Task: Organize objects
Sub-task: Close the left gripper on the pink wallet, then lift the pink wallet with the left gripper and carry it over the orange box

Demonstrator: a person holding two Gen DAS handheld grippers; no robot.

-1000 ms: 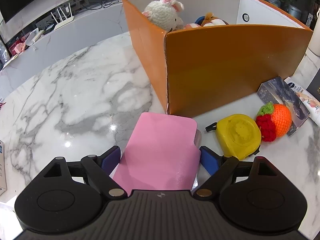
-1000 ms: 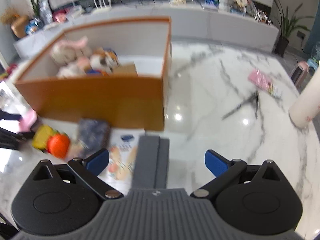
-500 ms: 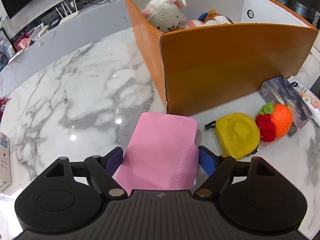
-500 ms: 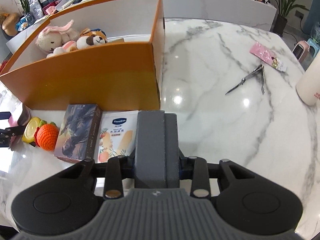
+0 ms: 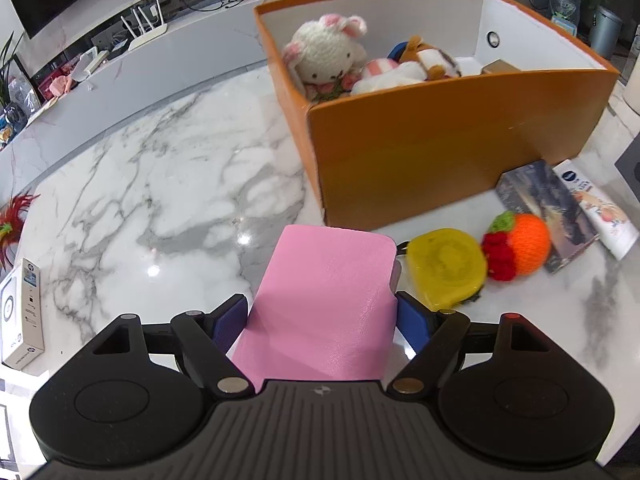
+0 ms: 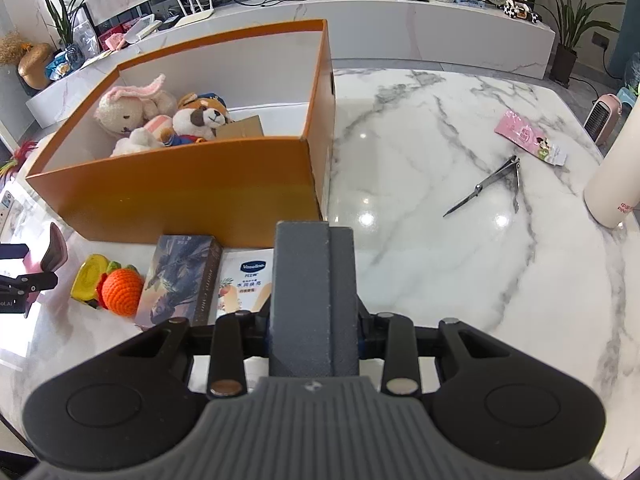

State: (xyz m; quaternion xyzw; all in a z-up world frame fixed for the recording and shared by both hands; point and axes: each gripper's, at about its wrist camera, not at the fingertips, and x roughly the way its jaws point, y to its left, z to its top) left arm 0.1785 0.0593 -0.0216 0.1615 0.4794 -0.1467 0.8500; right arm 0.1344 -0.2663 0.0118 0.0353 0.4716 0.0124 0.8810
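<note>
**Q:** Two views are given; what does the left wrist view show?

**A:** Left gripper (image 5: 322, 320), jaws closed on a pink case (image 5: 324, 300) that is pinched by its two side edges between the blue fingertips (image 5: 412, 326). The case is held in front of an orange box (image 5: 452, 152) standing on the marble bench (image 5: 160, 184). Inside the box: a white bunny plush (image 5: 326, 54) and a brown-and-white dog plush (image 5: 430, 60). On the bench just right of the case lies a yellow tape measure (image 5: 446, 266), touching a crocheted orange toy (image 5: 518, 246); beyond these, near the box wall, a dark card box (image 5: 536, 196) and a white sachet (image 5: 596, 212). A small white carton (image 5: 22, 312) lies at far left.

**Q:** And the right wrist view?

**A:** Right gripper (image 6: 314, 276), jaws closed on a grey block (image 6: 312, 300) that stands up between them, blocking sight of the fingertips. Ahead sits the orange box (image 6: 192, 196), holding the bunny plush (image 6: 130, 110), the dog plush (image 6: 200, 118) and a piece of cardboard (image 6: 242, 126). Before its front wall, left to right: tape measure (image 6: 86, 276), crocheted toy (image 6: 120, 292), card box (image 6: 180, 276), sachet (image 6: 244, 280). Well apart on the right of the bench (image 6: 440, 260): a metal tool (image 6: 486, 186), a pink packet (image 6: 530, 138) and a cream bottle (image 6: 616, 176). The left gripper and the case's edge (image 6: 54, 250) show at the far left margin.
</note>
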